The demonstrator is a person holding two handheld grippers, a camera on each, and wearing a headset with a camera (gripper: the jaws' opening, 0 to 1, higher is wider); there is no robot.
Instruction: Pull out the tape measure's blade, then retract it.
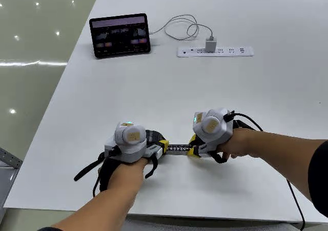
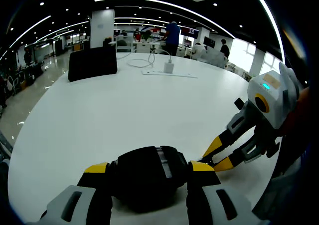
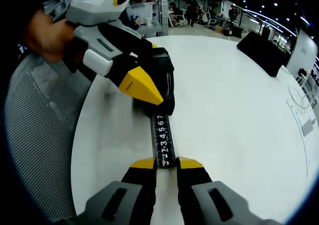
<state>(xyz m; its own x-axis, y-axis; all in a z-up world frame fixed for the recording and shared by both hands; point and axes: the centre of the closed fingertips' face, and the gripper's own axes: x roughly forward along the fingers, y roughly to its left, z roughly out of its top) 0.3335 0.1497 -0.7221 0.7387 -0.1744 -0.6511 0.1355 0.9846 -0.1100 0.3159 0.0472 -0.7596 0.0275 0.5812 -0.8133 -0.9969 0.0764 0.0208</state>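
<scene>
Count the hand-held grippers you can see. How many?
2. The left hand-held gripper clamps the tape measure's black case; the right hand-held gripper pinches its blade.

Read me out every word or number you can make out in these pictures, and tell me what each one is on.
"7 6 5 4 3": on the blade, running from the tape measure case toward the right gripper; the digits nearest the gripper are unclear.
Tablet screen: too blurred to read.
Power strip: markings too small to read.
</scene>
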